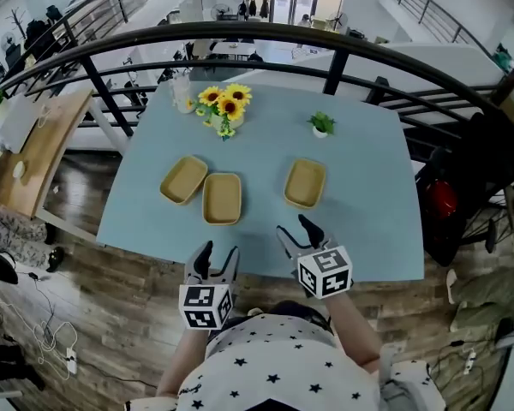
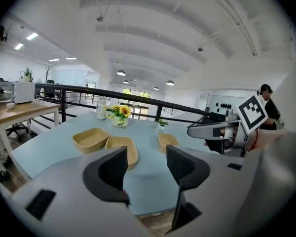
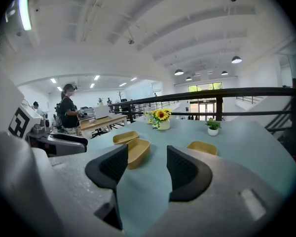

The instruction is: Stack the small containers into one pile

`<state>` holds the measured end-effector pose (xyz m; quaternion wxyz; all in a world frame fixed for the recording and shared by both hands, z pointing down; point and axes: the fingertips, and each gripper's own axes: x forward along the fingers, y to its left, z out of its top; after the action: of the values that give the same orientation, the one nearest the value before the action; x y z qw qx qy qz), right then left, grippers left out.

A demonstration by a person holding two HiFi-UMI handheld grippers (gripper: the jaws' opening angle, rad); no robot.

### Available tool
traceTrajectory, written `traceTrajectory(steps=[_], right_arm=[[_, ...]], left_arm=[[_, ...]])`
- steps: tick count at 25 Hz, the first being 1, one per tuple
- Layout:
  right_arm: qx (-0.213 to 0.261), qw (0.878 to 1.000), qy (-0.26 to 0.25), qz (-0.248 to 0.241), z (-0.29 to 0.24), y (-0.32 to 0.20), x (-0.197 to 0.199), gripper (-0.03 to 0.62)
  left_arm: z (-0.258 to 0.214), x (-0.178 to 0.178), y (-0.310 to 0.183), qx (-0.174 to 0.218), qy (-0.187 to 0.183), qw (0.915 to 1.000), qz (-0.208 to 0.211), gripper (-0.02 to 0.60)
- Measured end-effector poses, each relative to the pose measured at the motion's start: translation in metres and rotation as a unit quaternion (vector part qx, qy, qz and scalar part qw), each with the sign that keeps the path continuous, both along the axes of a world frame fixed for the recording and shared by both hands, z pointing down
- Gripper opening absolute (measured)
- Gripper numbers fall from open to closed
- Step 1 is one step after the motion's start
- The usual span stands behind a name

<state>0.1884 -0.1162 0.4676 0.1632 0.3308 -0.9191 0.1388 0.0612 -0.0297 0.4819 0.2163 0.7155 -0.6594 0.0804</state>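
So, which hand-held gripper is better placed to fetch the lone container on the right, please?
Right. The right hand-held gripper, open and empty, is nearest the lone container, which lies just ahead of it. The left hand-held gripper, also open, lines up with the middle container instead.

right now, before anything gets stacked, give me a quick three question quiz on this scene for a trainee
1. How many tan containers lie on the blue table?
2. True or false: the right gripper is shut on a container.
3. Between the tongs of the left gripper there is: A) a container, B) nothing, C) a sunflower.

Key:
1. Three, all lying separately with none nested in another.
2. False. Its tongs stand apart and empty.
3. B
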Motion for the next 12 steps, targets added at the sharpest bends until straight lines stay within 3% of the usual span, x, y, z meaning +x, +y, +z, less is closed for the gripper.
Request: traceTrajectory(steps=[12], right_arm=[[-0.006,0.996,0.026,0.082,0.024,-0.066,0.025,0.229]], left_arm=[[0.008,-0.008,-0.042,-0.01,0.005,0.9998,0.017,0.229]])
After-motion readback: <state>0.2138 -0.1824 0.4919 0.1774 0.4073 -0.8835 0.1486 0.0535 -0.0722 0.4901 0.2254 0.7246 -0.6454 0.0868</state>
